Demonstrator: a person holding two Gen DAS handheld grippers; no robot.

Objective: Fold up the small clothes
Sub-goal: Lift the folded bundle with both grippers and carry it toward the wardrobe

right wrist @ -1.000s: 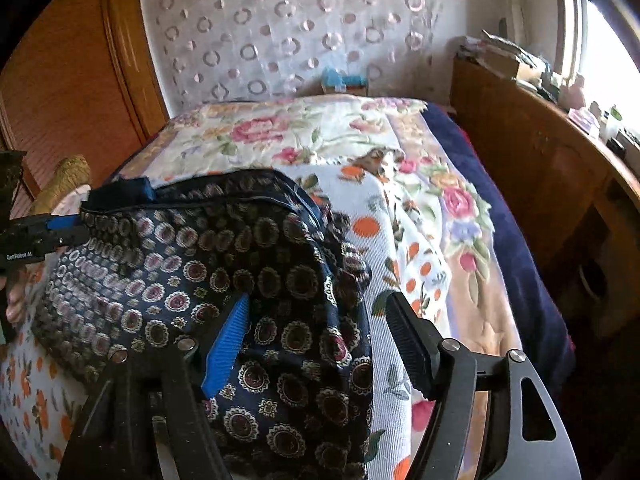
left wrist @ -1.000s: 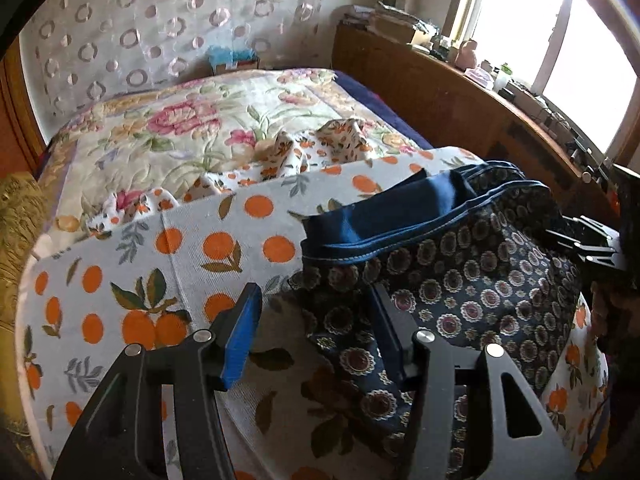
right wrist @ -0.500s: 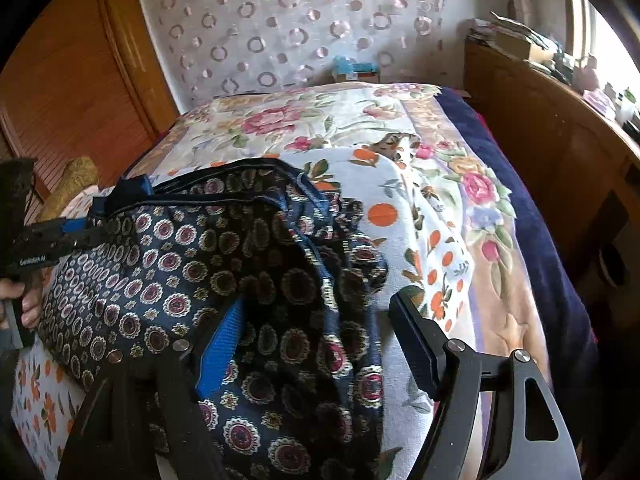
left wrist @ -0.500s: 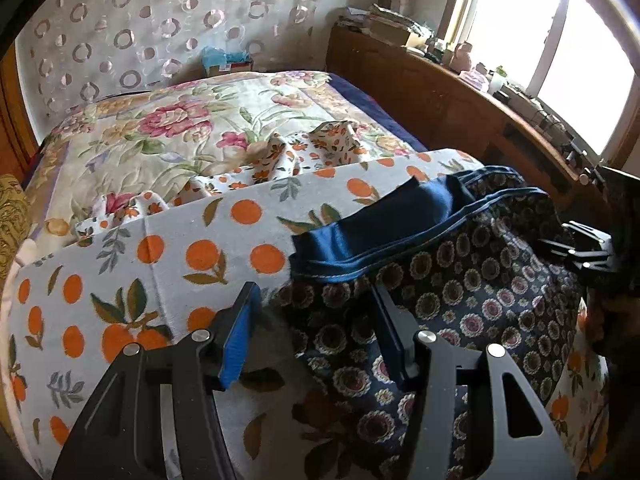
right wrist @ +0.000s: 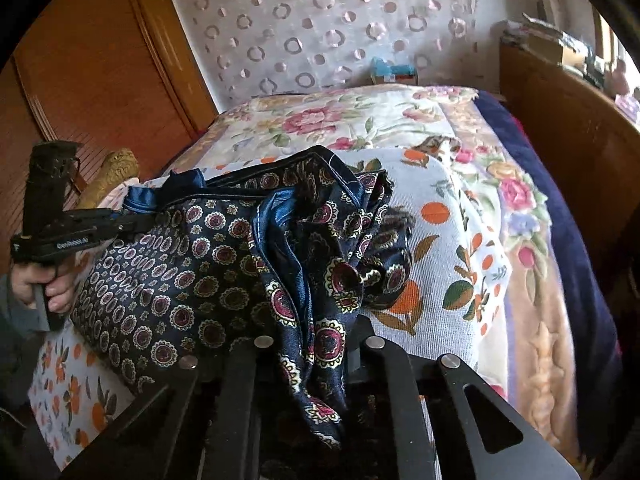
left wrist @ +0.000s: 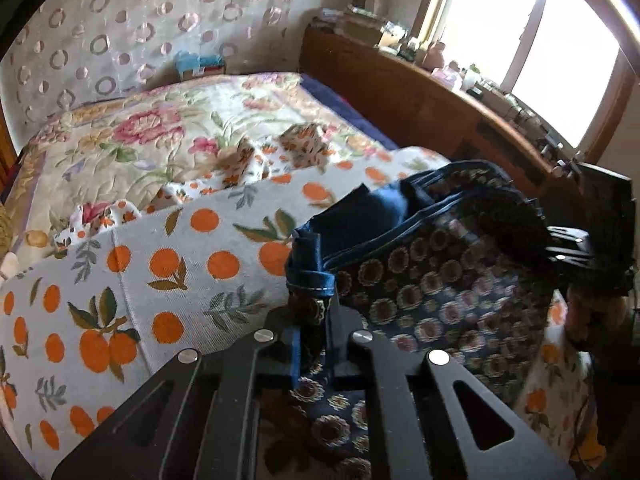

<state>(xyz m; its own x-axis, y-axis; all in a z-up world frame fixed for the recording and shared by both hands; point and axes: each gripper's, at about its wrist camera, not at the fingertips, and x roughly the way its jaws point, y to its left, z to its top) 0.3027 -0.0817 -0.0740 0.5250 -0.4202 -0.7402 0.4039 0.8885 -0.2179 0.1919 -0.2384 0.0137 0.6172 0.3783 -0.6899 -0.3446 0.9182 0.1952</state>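
A navy garment point(left wrist: 432, 280) printed with round medallions, its plain blue lining showing at the top, lies on an orange-print cloth point(left wrist: 180, 264) on the bed. My left gripper point(left wrist: 312, 320) has its jaws closing on the garment's left corner, with fabric bunched between the pads. In the right wrist view the same garment point(right wrist: 192, 264) is gathered into folds, and my right gripper point(right wrist: 316, 336) has its jaws closing on the right edge, fabric pinched between them. Across the garment, each view shows the other gripper: the left gripper point(right wrist: 132, 220) in a hand point(right wrist: 52, 284), the right gripper point(left wrist: 568, 248).
Under the cloth lies a floral bedspread point(left wrist: 140, 136), with a small crumpled orange-print cloth point(left wrist: 304, 148) further back. A wooden ledge point(left wrist: 420, 96) crowded with small items runs along the right below the window. A wooden wardrobe point(right wrist: 92, 80) stands left. A tissue box point(left wrist: 200, 66) sits by the curtain.
Both grippers went from open beside the garment's edges to closed onto the fabric. The cloth now bunches up between each pair of fingers.
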